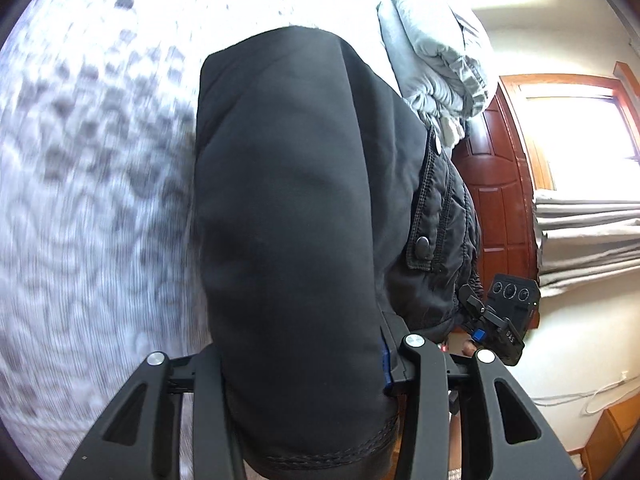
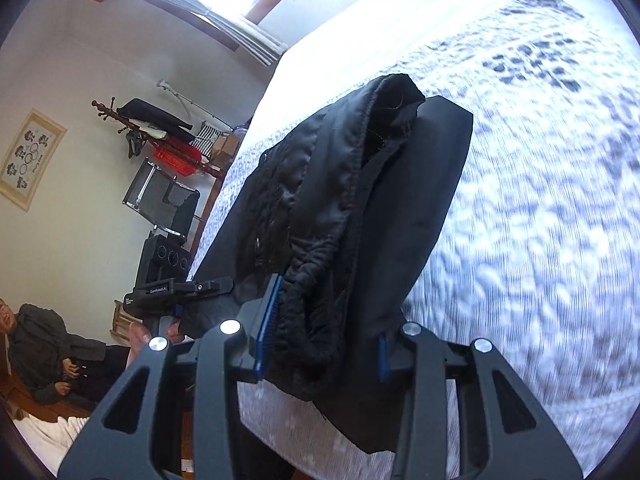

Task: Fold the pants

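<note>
Pants (image 2: 340, 216) hang pinched in both your tools: left tool (image 1: 304, 364) and right tool (image 2: 320, 344) squeeze black cloth above the bed (image 2: 540, 200).

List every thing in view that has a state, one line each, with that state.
black pants: bunched, lifted above the bed, gripped at two places
left tool: shut on the pants near a hem
right tool: shut on the gathered waistband
bed cover: spread flat
grey pillow: lying on the bed
wooden door: closed
window blind: partly raised, light coming in
</note>
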